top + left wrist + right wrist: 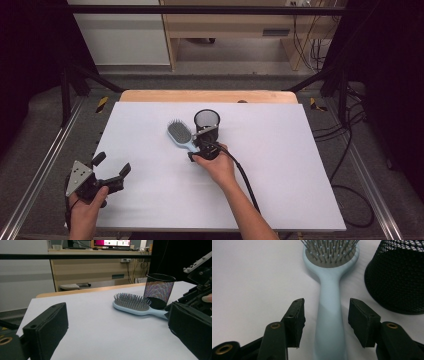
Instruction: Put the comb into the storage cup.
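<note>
Near the middle of the bench (280, 190), a light-blue hairbrush (329, 315) is laid bristles-up just beside a black mesh cup (207, 120), its handle straddled untouched by the released right gripper (326, 322), while the left gripper (111, 169) is held released near the front-left corner.
</note>
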`<action>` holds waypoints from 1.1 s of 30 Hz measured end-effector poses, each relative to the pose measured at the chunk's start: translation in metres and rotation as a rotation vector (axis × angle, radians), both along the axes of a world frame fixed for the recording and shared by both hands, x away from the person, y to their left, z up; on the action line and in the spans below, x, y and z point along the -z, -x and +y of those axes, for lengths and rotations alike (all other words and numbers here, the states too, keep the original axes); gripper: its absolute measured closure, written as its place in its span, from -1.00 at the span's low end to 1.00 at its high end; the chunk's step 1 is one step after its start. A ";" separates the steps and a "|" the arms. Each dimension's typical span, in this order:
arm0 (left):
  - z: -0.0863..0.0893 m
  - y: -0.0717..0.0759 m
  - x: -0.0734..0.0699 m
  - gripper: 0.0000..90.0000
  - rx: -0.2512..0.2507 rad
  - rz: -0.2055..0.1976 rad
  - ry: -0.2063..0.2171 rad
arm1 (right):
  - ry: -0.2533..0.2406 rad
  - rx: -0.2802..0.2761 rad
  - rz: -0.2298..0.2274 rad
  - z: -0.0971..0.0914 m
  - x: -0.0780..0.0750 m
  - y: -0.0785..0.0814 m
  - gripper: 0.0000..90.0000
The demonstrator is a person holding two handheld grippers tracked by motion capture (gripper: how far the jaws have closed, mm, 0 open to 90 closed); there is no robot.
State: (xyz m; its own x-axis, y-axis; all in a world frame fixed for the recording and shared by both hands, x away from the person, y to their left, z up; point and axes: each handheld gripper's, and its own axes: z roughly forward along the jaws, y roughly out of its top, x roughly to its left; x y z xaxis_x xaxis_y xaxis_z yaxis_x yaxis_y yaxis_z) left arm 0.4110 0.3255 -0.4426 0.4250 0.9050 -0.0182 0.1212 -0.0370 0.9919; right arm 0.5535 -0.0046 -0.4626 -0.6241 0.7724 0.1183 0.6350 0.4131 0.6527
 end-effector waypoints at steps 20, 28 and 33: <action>0.000 -0.001 0.000 -0.94 -0.004 0.002 0.000 | 0.048 -0.004 -0.056 0.002 0.010 0.004 0.36; 0.000 -0.001 0.000 -0.94 -0.002 0.001 -0.002 | 0.094 -0.023 -0.081 0.006 0.009 0.006 0.44; 0.000 -0.001 0.000 -0.94 -0.003 0.000 0.001 | 0.083 -0.026 -0.068 0.004 0.009 0.004 0.45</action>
